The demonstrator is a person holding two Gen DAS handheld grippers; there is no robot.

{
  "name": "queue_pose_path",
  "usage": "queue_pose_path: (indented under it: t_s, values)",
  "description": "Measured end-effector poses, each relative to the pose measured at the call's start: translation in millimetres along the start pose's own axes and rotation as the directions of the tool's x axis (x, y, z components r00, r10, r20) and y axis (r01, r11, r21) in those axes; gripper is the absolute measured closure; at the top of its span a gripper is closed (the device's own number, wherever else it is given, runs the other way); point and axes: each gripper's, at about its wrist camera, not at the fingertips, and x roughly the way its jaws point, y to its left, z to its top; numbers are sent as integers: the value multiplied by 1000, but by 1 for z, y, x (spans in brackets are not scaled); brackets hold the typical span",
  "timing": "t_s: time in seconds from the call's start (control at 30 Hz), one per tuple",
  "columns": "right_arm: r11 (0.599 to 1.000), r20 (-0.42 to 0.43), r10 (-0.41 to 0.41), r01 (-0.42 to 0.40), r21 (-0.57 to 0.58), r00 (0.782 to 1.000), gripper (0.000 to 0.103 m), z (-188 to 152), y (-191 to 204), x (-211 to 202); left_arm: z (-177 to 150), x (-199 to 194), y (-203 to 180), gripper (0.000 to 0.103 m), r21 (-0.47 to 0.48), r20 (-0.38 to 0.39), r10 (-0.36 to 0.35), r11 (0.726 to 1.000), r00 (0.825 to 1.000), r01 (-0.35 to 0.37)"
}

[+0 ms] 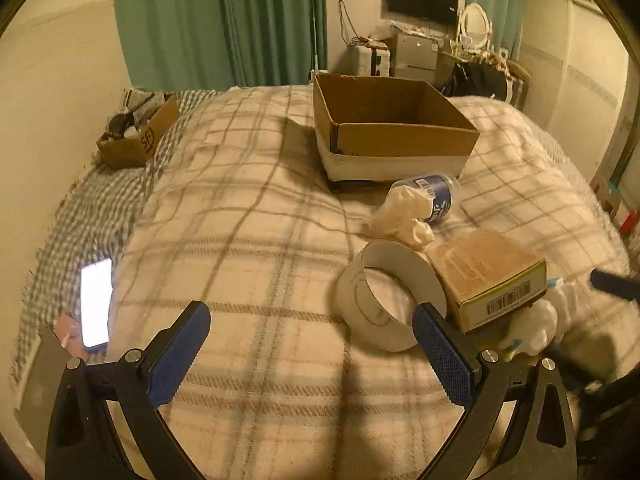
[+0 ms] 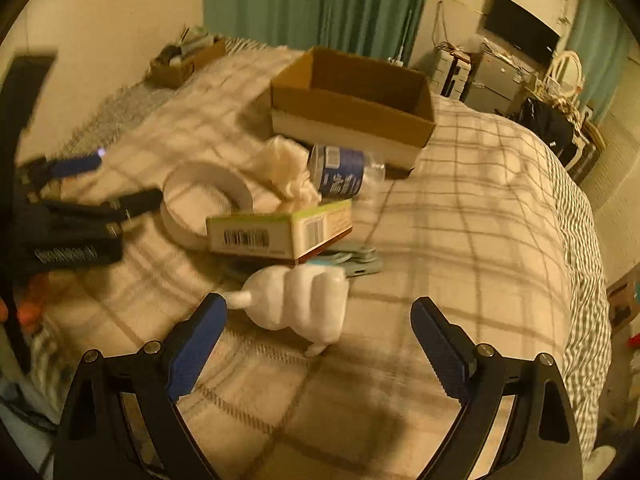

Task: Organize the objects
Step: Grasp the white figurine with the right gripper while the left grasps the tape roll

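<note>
Your left gripper (image 1: 312,322) spread wide beside the tape roll (image 1: 390,304), your right gripper (image 2: 318,318) spread wide around the white figurine (image 2: 300,300), cardboard box (image 2: 352,108) beyond on the plaid blanket (image 2: 460,208)

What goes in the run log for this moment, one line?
left gripper: open, near tape roll | right gripper: open, over white figurine | cardboard box: nothing visible inside | nothing held

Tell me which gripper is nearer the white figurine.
Right. The right gripper is open just before the white figurine; the left gripper is farther off, by the tape roll.
</note>
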Motion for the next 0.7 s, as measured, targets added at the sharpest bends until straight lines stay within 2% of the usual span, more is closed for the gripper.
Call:
queue_pose_path:
  t_s: [0.13,0.27,0.3,0.33,0.43,0.53,0.7]
  values:
    - [999,-44,31,-32,-16,999,10,5,12,20,-2,1,3,0,1,-2,2,1000,1000,-2]
    - [999,-74,21,-24,-42,997,10,7,21,35,-4,3,4,0,6,-11,-1,1000,1000,1]
    - [999,-77,22,-25,-33,997,18,8,19,38,-4,3,4,0,7,-10,-2,1000,1000,2]
    - [999,-78,32,-34,-22,996,20,8,17,38,-5,2,3,0,10,-11,-3,1000,1000,3]
    - [997,-10,74,-74,0,997,20,8,8,18,-4,4,-2,0,25,-16,-12,1000,1000,13]
    - [1000,66,30,-30,-1,997,20,13,-2,-7,-6,8,-11,0,58,-36,-33,998,999,35]
    - [999,99,-7,3,39,995,20,19,-25,-16,-10,23,-28,0,111,-87,-13,994,996,23]
